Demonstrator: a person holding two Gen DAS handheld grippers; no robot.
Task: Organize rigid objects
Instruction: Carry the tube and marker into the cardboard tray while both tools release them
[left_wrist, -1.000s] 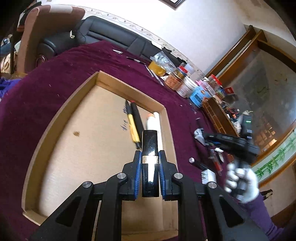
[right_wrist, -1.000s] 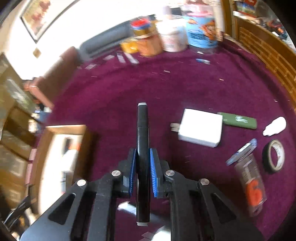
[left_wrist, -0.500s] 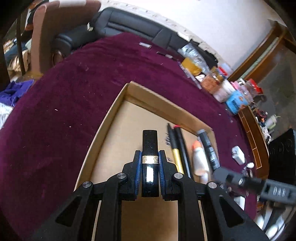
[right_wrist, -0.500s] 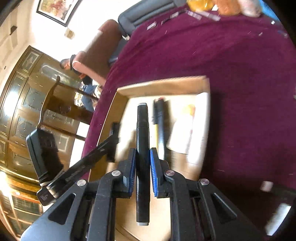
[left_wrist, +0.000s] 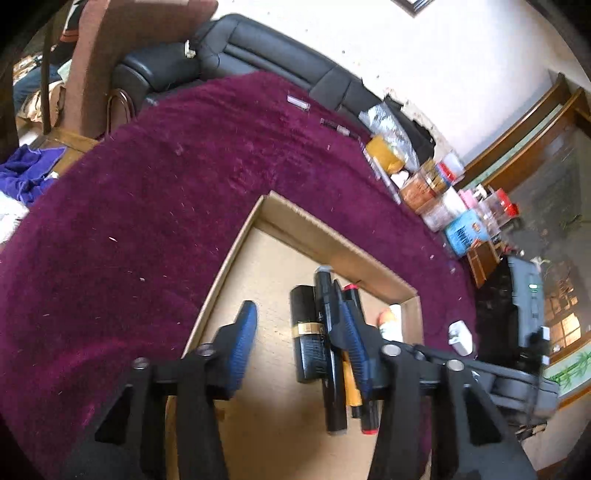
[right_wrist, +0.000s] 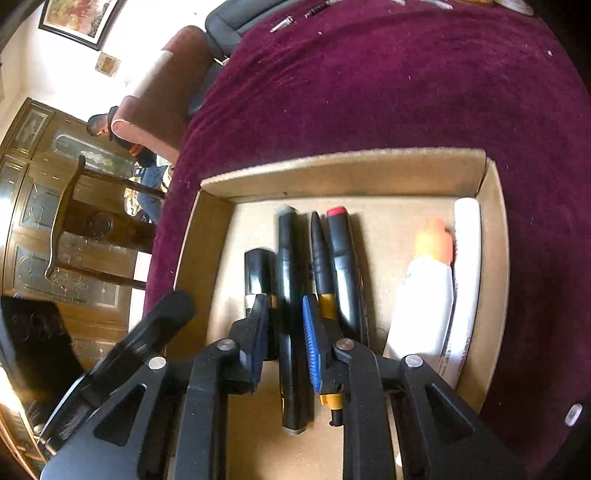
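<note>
A shallow cardboard tray lies on the purple cloth. In it lie a black tube with a gold band, a long black marker, a black and yellow pen, a red-capped marker, a white bottle with an orange cap and a white tube. My left gripper is open over the tray, the black tube lying between its fingers. My right gripper is open, its pads either side of the long black marker, which rests on the tray floor.
Jars and containers stand along the far edge of the table. A white charger lies on the cloth right of the tray. A black sofa and a brown chair stand behind the table.
Both grippers have opened over the tray. The left one let go of the black gold-banded tube and the right one let go of the long black marker; both now lie in the tray.
</note>
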